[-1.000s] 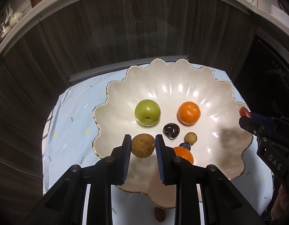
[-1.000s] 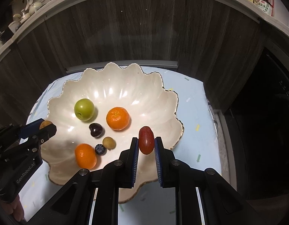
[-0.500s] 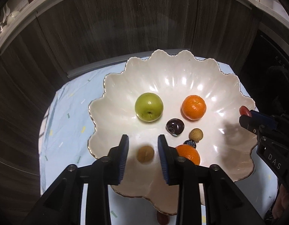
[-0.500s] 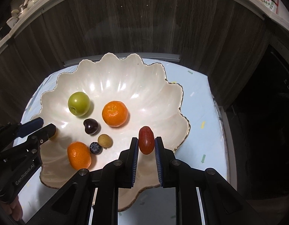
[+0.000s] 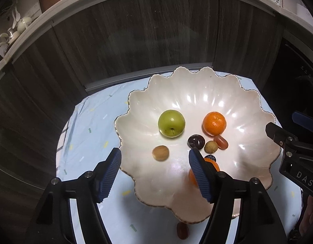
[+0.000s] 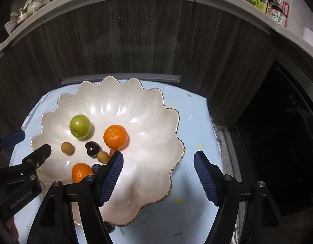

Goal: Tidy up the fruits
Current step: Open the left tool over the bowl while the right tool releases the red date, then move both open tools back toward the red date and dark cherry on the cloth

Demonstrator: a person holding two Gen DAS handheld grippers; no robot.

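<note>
1. Dark wood-grain cabinet fronts (image 5: 136,40) rise behind a pale blue cloth (image 5: 91,126) flecked with small coloured dashes, and on the cloth stands a wide, pearly scalloped bowl (image 5: 197,93).
2. Left gripper (image 5: 154,162) hangs over the near left rim of the bowl; its jaws have just been opening and now stand wide with nothing between the blue ribbed pads.
3. Just beyond its gap, a small brown round fruit (image 5: 160,152) lies alone on the bowl's floor, clear of both pads.
4. Right gripper (image 6: 158,166) hangs over the near right part of the bowl; its jaws have also just been opening and stand wide and empty, with only bare bowl showing between them.
5. A small red oblong fruit (image 5: 221,142) lies in the bowl, touching a tan round fruit (image 5: 211,146) and close under an orange (image 5: 214,123).
6. A dark glossy plum (image 5: 195,141) sits just beside the tan fruit, and a green apple (image 5: 171,123) stands further left.
7. A second orange (image 6: 81,171) and a dark blueberry (image 6: 96,167) lie near the front rim, partly hidden behind the fingers.
8. Another reddish fruit (image 5: 182,230) lies on the cloth outside the bowl, below its near edge.
9. Bottles and jars (image 6: 274,6) line the counter above.
</note>
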